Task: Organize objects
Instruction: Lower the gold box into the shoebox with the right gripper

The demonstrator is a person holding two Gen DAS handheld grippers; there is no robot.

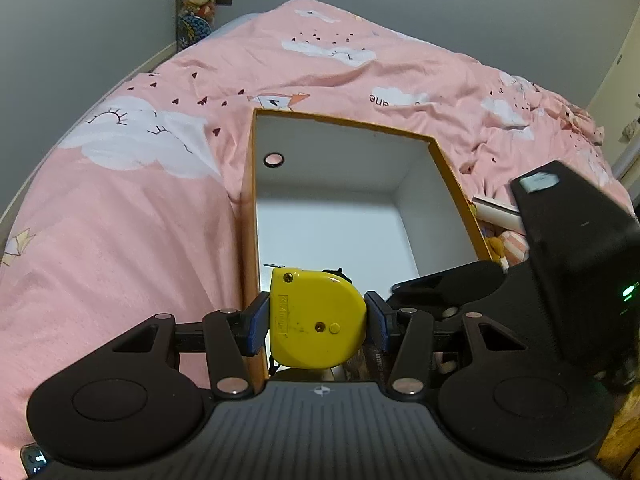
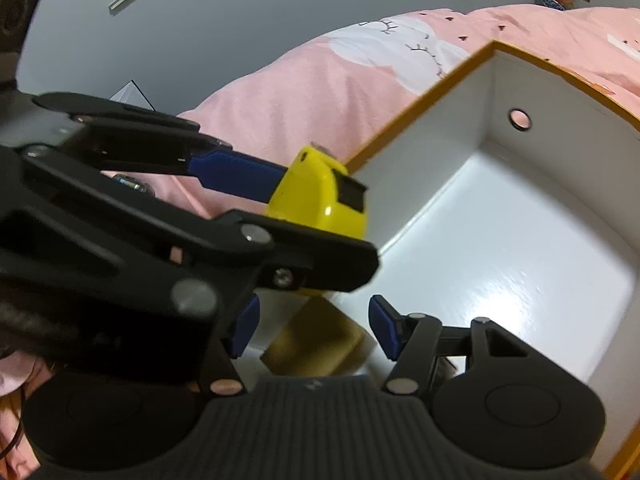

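Observation:
My left gripper (image 1: 317, 318) is shut on a yellow tape measure (image 1: 316, 316), held over the near edge of an open box (image 1: 352, 200) with orange rim and white inside. In the right wrist view the tape measure (image 2: 320, 196) shows between the left gripper's blue fingers (image 2: 236, 174), just above the box's near left wall (image 2: 420, 132). My right gripper (image 2: 312, 330) is open and empty, low at the box's near end, below the left gripper. The box floor looks bare apart from the tape measure's yellowish reflection.
The box sits on a bed with a pink cloud-print quilt (image 1: 120, 220). Small items and papers (image 1: 500, 220) lie right of the box. Grey walls stand behind; a strip of stuffed toys (image 1: 196, 0) hangs at the corner. A round hole (image 1: 274, 160) pierces the box's far wall.

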